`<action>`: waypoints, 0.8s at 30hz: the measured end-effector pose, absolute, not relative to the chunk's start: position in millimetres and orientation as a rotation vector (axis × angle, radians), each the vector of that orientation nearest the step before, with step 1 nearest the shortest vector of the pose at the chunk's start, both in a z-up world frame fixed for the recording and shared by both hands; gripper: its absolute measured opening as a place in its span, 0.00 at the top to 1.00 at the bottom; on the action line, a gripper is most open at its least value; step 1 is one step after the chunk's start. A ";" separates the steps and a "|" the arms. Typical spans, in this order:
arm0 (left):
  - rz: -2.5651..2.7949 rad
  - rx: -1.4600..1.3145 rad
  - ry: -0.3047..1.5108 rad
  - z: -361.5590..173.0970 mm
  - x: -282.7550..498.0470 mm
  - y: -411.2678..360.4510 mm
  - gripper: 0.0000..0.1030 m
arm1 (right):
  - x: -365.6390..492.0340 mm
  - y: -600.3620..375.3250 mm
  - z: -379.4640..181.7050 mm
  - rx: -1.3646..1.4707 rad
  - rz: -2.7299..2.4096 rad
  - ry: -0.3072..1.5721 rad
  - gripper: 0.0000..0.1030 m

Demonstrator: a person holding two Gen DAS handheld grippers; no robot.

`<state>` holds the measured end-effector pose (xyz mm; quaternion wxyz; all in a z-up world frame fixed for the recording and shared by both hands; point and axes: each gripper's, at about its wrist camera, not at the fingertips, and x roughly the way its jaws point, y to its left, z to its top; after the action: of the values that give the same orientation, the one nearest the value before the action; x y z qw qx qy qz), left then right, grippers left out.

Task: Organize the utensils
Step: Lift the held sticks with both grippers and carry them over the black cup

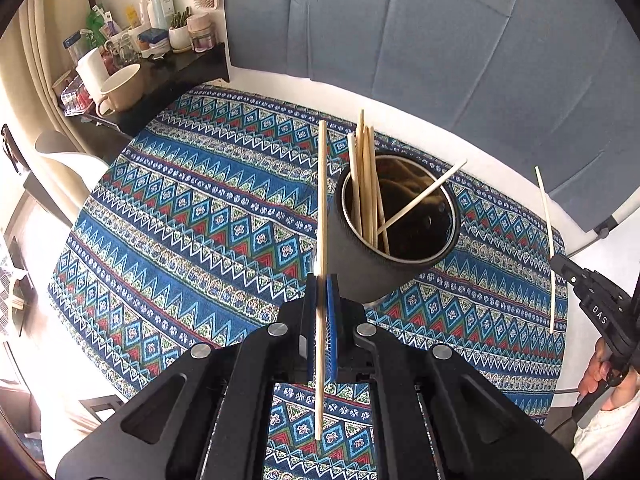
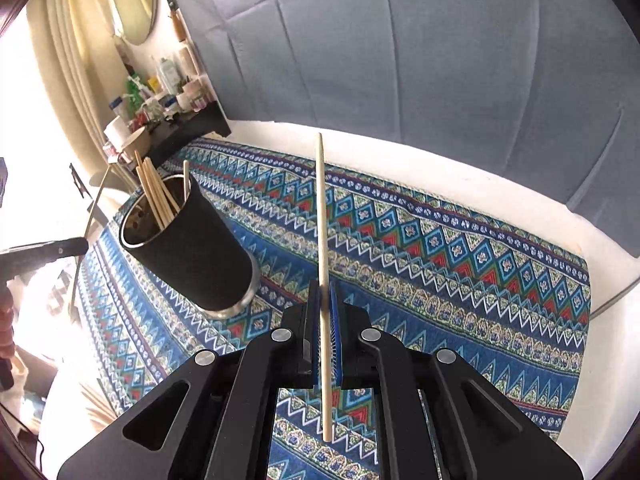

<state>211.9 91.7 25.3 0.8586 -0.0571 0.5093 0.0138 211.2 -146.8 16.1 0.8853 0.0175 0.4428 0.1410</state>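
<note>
A black cup [image 1: 372,256] stands on the patterned cloth and holds several wooden chopsticks [image 1: 366,184]. My left gripper [image 1: 322,280] is shut on one chopstick [image 1: 321,200], held upright just left of the cup. My right gripper [image 2: 325,286] is shut on another chopstick [image 2: 322,216], to the right of the cup [image 2: 192,248]. In the left wrist view the right gripper [image 1: 560,264] with its chopstick [image 1: 547,240] shows at the far right. In the right wrist view the left gripper [image 2: 82,246] shows at the far left edge.
A blue patterned cloth [image 1: 192,216] covers a white round table [image 1: 440,120]. A blue-grey padded wall [image 1: 440,40] stands behind. A dark shelf [image 1: 176,68] at the back left carries mugs, bottles and jars.
</note>
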 end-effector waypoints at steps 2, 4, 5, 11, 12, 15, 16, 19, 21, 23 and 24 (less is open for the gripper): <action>0.022 -0.117 1.049 34.1 220.3 90.4 0.95 | 218.2 -140.1 25.2 0.034 0.301 0.895 0.95; 0.012 -0.112 1.028 42.3 229.2 88.6 0.95 | 225.1 -132.2 34.0 0.027 0.308 0.866 0.95; 0.009 -0.106 1.019 45.2 232.6 87.3 0.95 | 227.9 -127.5 37.4 0.025 0.313 0.855 0.95; -0.033 -0.090 0.975 58.1 255.1 82.6 0.95 | 245.7 -107.6 52.3 0.047 0.350 0.810 0.95; -0.043 -0.097 0.969 58.9 258.8 82.7 0.95 | 248.0 -103.2 52.9 0.053 0.355 0.807 0.95; -0.069 -0.123 0.938 61.2 267.1 83.2 0.95 | 254.4 -92.5 56.4 0.079 0.393 0.789 0.95; -0.079 -0.130 0.928 61.6 269.2 83.1 0.95 | 256.0 -89.6 57.5 0.091 0.411 0.774 0.95; -0.115 -0.141 0.881 62.0 274.3 82.3 0.95 | 260.9 -82.6 60.3 0.134 0.464 0.725 0.95; -0.148 -0.161 0.849 61.6 277.2 83.0 0.95 | 264.9 -78.7 60.4 0.166 0.490 0.700 0.95; -0.170 -0.184 0.823 60.0 280.8 84.4 0.95 | 268.8 -73.3 59.6 0.188 0.507 0.678 0.95; -0.178 -0.192 0.813 58.7 282.7 84.4 0.95 | 271.2 -70.6 58.8 0.197 0.520 0.670 0.95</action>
<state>282.7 84.4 58.7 0.9103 -0.0930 0.3941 -0.0862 271.2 -70.6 58.8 0.9067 0.0953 0.3245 0.2520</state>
